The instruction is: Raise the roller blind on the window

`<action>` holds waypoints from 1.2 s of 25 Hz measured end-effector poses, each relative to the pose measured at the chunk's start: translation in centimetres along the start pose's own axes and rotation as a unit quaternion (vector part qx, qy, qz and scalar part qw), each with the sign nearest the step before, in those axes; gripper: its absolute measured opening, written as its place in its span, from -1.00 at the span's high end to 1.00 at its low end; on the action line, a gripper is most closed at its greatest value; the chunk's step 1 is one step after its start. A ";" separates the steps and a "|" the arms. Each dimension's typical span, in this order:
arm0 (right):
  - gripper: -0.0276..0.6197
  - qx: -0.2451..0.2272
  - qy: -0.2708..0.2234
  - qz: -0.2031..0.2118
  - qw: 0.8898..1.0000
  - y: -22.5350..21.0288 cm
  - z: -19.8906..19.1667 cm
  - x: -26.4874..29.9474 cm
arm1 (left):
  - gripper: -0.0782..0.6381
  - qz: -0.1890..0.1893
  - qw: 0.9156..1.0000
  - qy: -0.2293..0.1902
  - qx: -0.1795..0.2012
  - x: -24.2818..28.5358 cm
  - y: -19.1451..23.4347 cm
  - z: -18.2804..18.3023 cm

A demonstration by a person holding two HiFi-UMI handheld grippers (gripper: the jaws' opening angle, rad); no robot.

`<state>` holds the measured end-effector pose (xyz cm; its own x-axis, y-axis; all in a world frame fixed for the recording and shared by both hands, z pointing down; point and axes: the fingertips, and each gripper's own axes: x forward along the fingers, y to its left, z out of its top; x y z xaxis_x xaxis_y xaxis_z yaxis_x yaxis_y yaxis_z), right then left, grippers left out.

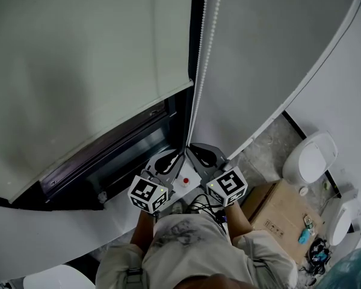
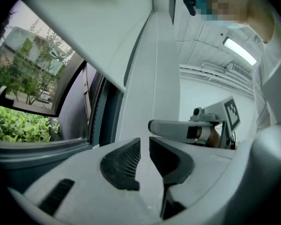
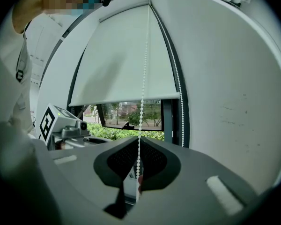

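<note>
One bead chain (image 3: pixel 141 111) seemingly pinched in right claw (image 3: pixel 138 148).

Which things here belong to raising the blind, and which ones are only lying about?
For the job:
blind
chain
window
right gripper, shut on the chain
left gripper, open, holding nothing

Lying about:
box on the floor
white seat

Roller blind (image 1: pixel 78 53) off-white; bead chain (image 1: pixel 201 59) white; window frame (image 1: pixel 182 110) black; left gripper (image 1: pixel 170 159), right gripper (image 1: pixel 200 156) grey, black ribbed pads (image 2: pixel 122 165); box (image 1: pixel 283 212) brown.
</note>
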<state>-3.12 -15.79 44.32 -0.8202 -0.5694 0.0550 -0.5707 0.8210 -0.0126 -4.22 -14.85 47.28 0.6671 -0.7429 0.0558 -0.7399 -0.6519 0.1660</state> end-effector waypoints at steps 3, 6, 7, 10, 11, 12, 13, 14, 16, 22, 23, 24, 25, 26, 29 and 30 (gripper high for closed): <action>0.85 0.000 -0.001 0.000 1.000 0.1 0.0 0.1 | 0.60 -0.001 1.000 -0.017 0.007 -0.5 -0.2 2.0; 0.85 0.000 0.000 0.001 1.000 0.2 -0.1 0.2 | 0.59 -0.004 0.999 -0.038 0.016 -0.8 -0.6 4.2; 0.85 0.000 0.001 0.001 1.000 0.2 0.0 0.2 | 0.59 -0.006 0.999 -0.045 0.021 -0.8 -0.7 5.1; 0.85 -0.001 0.002 0.001 1.000 0.2 0.0 0.3 | 0.56 -0.016 0.997 -0.063 0.045 -0.5 -1.2 7.7; 0.85 -0.001 0.002 0.002 1.000 0.2 0.0 0.3 | 0.56 -0.018 0.996 -0.068 0.053 -0.4 -1.3 8.5; 0.85 -0.001 0.002 0.002 1.000 0.2 0.0 0.3 | 0.56 -0.020 0.995 -0.074 0.060 -0.2 -1.4 9.2; 0.85 -0.001 0.002 0.003 1.000 0.2 0.0 0.4 | 0.56 -0.022 0.994 -0.079 0.066 0.0 -1.6 9.9; 0.85 -0.001 0.002 0.003 1.000 0.2 0.0 0.4 | 0.55 -0.024 0.994 -0.084 0.071 0.2 -1.7 10.5; 0.85 0.000 0.002 0.004 1.000 0.3 0.0 0.5 | 0.55 -0.029 0.992 -0.093 0.078 0.6 -1.9 11.7; 0.85 0.001 0.002 0.004 1.000 0.4 0.3 0.8 | 0.52 -0.042 0.987 -0.119 0.095 1.5 -2.9 15.2; 0.85 0.001 0.002 0.004 1.000 0.4 0.4 0.8 | 0.52 -0.043 0.986 -0.125 0.099 1.5 -3.0 15.8; 0.85 0.001 0.002 0.004 1.000 0.5 0.4 0.8 | 0.52 -0.044 0.985 -0.131 0.103 1.6 -3.1 16.5; 0.85 0.001 0.001 0.005 1.000 0.5 0.5 0.8 | 0.52 -0.044 0.984 -0.136 0.107 1.6 -3.1 17.1; 0.85 0.001 0.001 0.005 1.000 0.5 0.5 0.9 | 0.52 -0.044 0.983 -0.140 0.111 1.7 -3.2 17.6; 0.85 0.003 0.002 0.007 1.000 0.4 0.4 1.2 | 0.53 -0.045 0.981 -0.148 0.115 2.0 -3.0 18.7; 0.85 0.003 0.002 0.008 1.000 0.4 0.4 1.2 | 0.53 -0.045 0.981 -0.147 0.115 2.1 -2.9 18.9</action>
<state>-4.37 -16.19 43.98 -0.8285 -0.5567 0.0596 -0.5586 0.8292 -0.0200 -2.27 -17.40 28.33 0.7019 -0.6700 -0.2415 -0.7014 -0.7092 -0.0710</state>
